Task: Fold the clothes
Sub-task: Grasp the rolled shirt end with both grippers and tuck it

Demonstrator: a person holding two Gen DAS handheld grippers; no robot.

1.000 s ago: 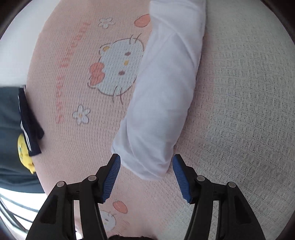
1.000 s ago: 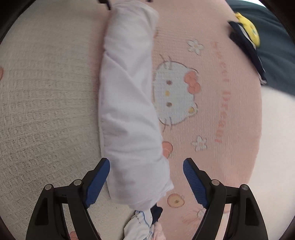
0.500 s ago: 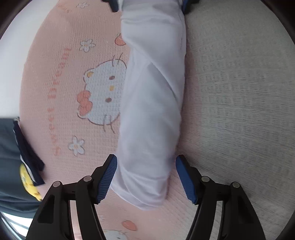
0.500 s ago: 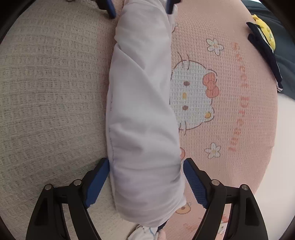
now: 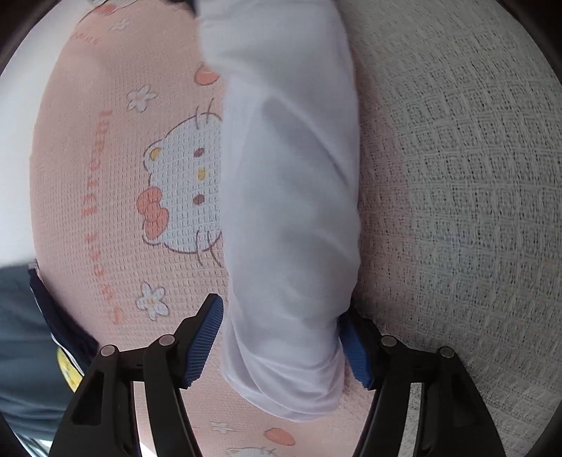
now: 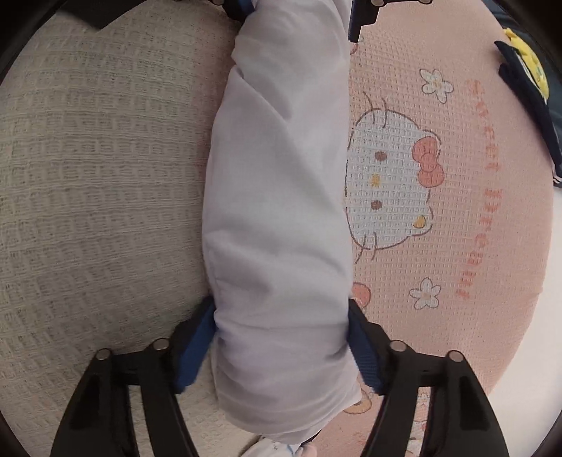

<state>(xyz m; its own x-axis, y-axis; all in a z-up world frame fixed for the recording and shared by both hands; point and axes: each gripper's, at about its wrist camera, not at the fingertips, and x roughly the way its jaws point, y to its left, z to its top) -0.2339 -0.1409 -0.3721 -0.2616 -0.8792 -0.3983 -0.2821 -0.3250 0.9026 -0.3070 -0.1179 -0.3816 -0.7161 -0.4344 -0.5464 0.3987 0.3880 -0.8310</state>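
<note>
A white garment (image 5: 288, 175), folded into a long roll, lies on the bed along the seam between a pink cat-print blanket (image 5: 116, 197) and a cream waffle blanket (image 5: 456, 182). My left gripper (image 5: 281, 309) straddles one end. Its jaws are closing: the right pad (image 5: 351, 344) touches the cloth and the left pad (image 5: 205, 337) stands a sliver off it. My right gripper (image 6: 281, 309) is at the other end of the white garment (image 6: 277, 193), jaws closing, with both pads pressed into the roll's sides. The left gripper's fingertips (image 6: 354, 21) show at the top of the right wrist view.
A dark garment with a yellow patch (image 5: 24, 334) lies past the pink blanket's edge, also seen in the right wrist view as the dark garment (image 6: 527, 59). A white surface (image 5: 14, 147) borders the pink blanket. A small white and blue cloth (image 6: 274, 450) peeks out under the roll's near end.
Both grippers slid forward over the roll's ends, so each end now sits between the pads. The right jaws narrowed onto the roll. The left jaws widened slightly, then narrowed.
</note>
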